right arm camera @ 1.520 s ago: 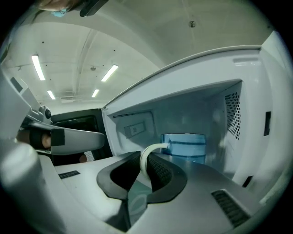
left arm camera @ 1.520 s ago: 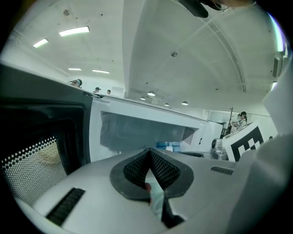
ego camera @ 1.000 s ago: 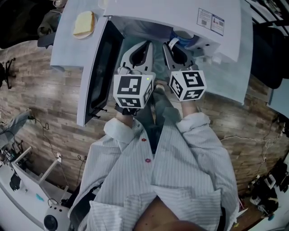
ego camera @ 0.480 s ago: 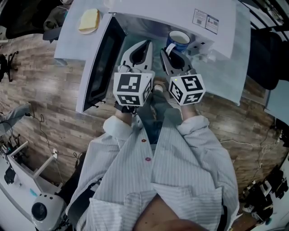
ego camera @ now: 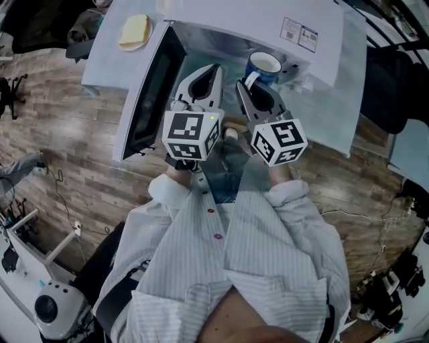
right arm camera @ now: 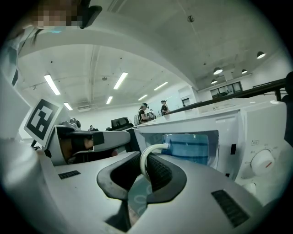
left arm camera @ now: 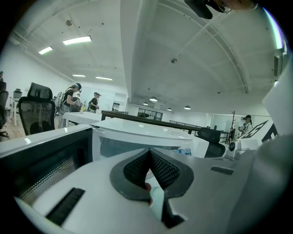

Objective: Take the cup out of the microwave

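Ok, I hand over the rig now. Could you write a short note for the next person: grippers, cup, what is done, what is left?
Left gripper: shut, empty, beside the right one in front of the microwave.
Right gripper: shut on the white handle of the blue cup.
Cup: upright, at the front of the cavity opening; door stands open on the left.
Done: door open, cup gripped by its handle.
Left: draw the cup fully clear, keep it upright, and set it down.

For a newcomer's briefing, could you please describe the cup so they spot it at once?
Find the white microwave with its door swung open to the left. At its mouth the right gripper holds the cup by its white handle; it is the only blue striped thing there.
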Demonstrator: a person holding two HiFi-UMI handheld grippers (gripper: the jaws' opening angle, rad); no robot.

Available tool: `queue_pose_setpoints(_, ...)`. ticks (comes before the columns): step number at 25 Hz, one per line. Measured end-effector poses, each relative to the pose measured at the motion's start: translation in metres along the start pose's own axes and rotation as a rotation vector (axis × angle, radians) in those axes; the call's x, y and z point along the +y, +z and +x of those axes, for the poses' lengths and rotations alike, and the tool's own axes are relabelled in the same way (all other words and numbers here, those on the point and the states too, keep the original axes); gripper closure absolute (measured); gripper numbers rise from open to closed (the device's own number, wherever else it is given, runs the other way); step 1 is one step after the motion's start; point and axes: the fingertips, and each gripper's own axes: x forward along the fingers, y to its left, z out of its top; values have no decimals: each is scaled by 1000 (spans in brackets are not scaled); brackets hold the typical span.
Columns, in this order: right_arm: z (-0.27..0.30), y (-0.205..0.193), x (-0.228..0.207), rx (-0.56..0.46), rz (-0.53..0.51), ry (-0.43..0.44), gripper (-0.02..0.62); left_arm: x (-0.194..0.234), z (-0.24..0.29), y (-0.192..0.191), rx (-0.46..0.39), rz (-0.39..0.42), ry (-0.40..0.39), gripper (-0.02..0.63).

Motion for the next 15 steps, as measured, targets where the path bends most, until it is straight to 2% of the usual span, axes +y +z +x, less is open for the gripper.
queue_pose_setpoints(15,-31,53,6,-90,-25,1,529,-28,8,41,-60,55,-96,598)
